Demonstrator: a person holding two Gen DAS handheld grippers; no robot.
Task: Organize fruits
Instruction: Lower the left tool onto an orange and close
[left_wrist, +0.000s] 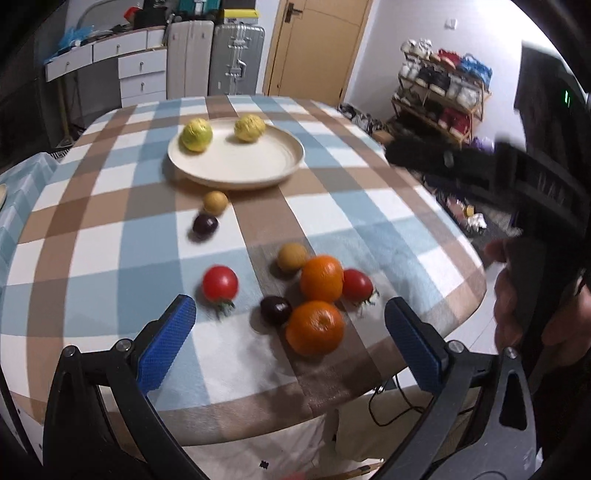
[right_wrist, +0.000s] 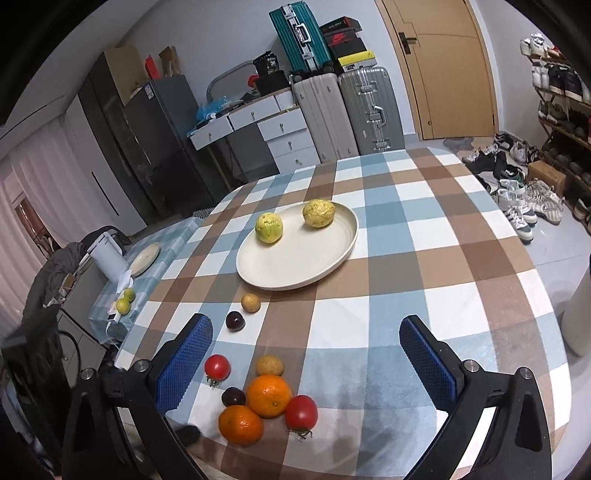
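Left gripper (left_wrist: 290, 325) spread wide, holding nothing, poised over the near fruit cluster on the checked worktop (left_wrist: 369, 206). Right gripper (right_wrist: 306, 339) likewise wide and empty above the same cloth. Cream plate (left_wrist: 236, 177) at 12 o'clock in the left view, carrying two yellow-green fruits (left_wrist: 196, 134) at its far rim. Just beyond the plate's near edge, at 6 o'clock from it, a small tan fruit (left_wrist: 215, 202) touching or nearly touching a dark plum (left_wrist: 205, 225). Nearer still: two oranges (left_wrist: 321, 277), two red tomatoes (left_wrist: 220, 283), another plum, another tan fruit, bunched together.
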